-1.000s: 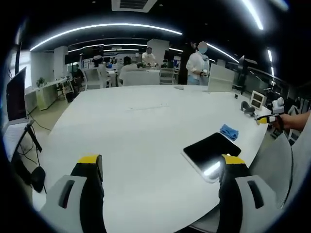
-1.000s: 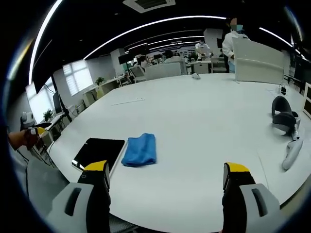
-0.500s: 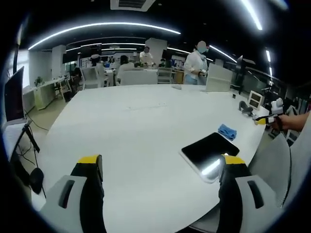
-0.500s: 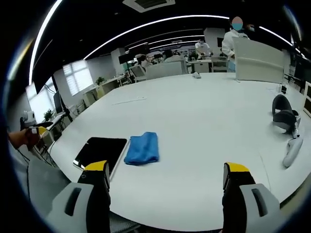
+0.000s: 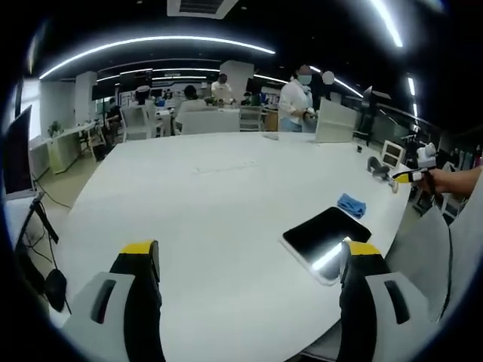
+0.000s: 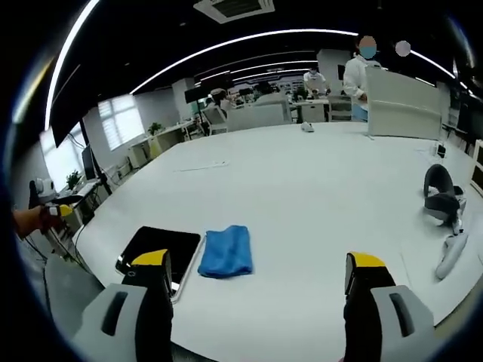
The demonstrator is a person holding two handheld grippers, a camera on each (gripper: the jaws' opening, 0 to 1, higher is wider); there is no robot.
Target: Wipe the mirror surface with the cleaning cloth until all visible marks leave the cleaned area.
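Observation:
The mirror [image 5: 324, 234] is a dark glossy slab with a white rim, lying flat near the table's edge; in the right gripper view the mirror [image 6: 157, 247] sits just beyond my left jaw. A folded blue cleaning cloth [image 6: 227, 250] lies on the table right beside it, seen small past the mirror as the cloth [image 5: 352, 204] in the left gripper view. My left gripper [image 5: 249, 264] is open and holds nothing, short of the mirror. My right gripper [image 6: 253, 271] is open too, above the table near the cloth. The right gripper [image 5: 411, 175] also shows at the far right, held in a hand.
The broad white table [image 6: 302, 181] stretches away from both grippers. A dark headset [image 6: 440, 194] and a white controller [image 6: 449, 253] lie at its right side. A white box [image 6: 400, 94] stands at the back. People [image 5: 296, 98] stand and sit behind the table. A grey chair back [image 5: 434, 256] is close by.
The right gripper view has drawn nearer, so the cloth and mirror sit lower and closer to the jaws. The left view shifted slightly. Both grippers stayed open; a person in the background walked left.

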